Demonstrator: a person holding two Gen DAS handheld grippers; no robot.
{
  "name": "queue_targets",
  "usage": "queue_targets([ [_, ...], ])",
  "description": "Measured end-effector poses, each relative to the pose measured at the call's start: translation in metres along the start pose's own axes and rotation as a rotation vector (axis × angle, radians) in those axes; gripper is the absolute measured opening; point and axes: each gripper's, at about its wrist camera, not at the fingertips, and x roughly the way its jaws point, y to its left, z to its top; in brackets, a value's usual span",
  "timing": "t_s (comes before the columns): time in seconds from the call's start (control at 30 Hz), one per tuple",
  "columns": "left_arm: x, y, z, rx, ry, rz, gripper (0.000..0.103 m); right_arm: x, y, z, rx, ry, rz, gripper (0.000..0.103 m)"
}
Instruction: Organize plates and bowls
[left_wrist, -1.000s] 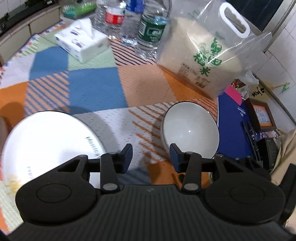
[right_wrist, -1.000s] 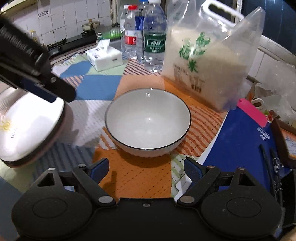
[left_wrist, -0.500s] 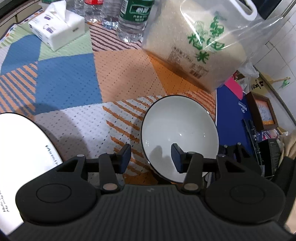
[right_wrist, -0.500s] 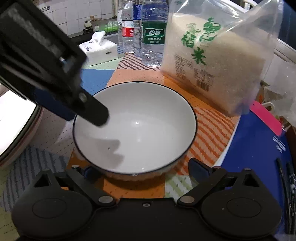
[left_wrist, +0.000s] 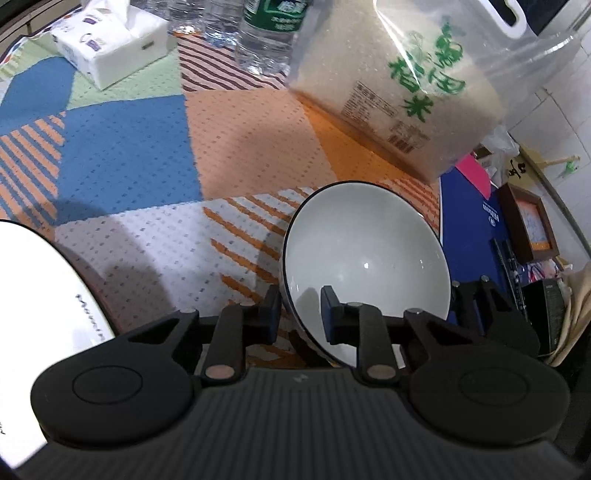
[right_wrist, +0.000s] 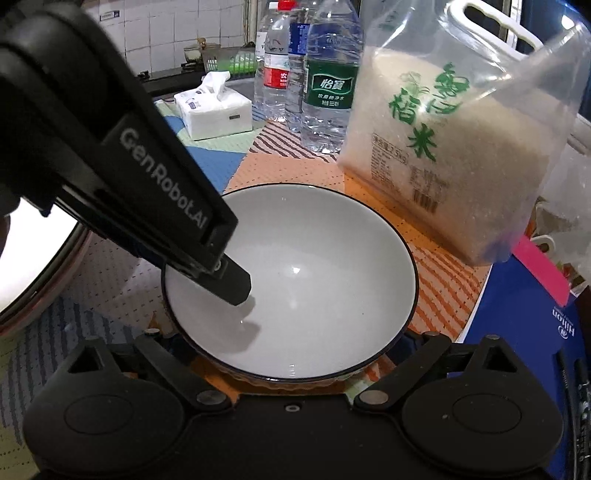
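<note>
A white bowl with a thin dark rim sits on the patchwork mat. My left gripper straddles its near-left rim, one pad outside the wall and one inside, and its jaws are closing onto that wall. In the right wrist view its inner finger reaches down into the bowl. My right gripper is spread wide around the bowl's near side, jaws closing slightly, fingertips hidden under the rim. A large white plate lies to the left.
A clear bag of rice stands just behind the bowl. Water bottles and a tissue box sit further back. A blue folder and a small framed picture lie at the right edge.
My left gripper came down over the bowl's rim and its jaws narrowed onto the wall. My right gripper moved closer until the bowl filled the space between its fingers.
</note>
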Motion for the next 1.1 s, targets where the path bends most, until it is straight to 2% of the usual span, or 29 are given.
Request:
queue_targets([
  [0.13,-0.013,0.007,0.004,0.000,-0.012,0.002,0.020,-0.005,0.003,0.007,0.047,-0.016,0.023,0.098],
  [0.3,-0.035,0.014,0.011,0.040,-0.036,0.017,0.020,-0.014,0.018,0.020,0.037,-0.050,0.008,0.098],
  [0.47,-0.068,0.029,0.017,0.031,-0.054,0.051,0.019,-0.023,0.037,0.040,0.028,-0.078,0.011,0.098],
  [0.77,-0.160,0.078,0.014,0.000,-0.118,0.069,0.020,-0.061,0.098,0.084,-0.058,-0.144,0.068,0.098],
  [0.97,-0.217,0.116,0.010,-0.024,-0.159,0.127,0.020,-0.081,0.146,0.114,-0.114,-0.178,0.137,0.098],
  [1.1,-0.243,0.145,0.006,-0.022,-0.155,0.160,0.020,-0.087,0.181,0.131,-0.138,-0.196,0.191,0.099],
])
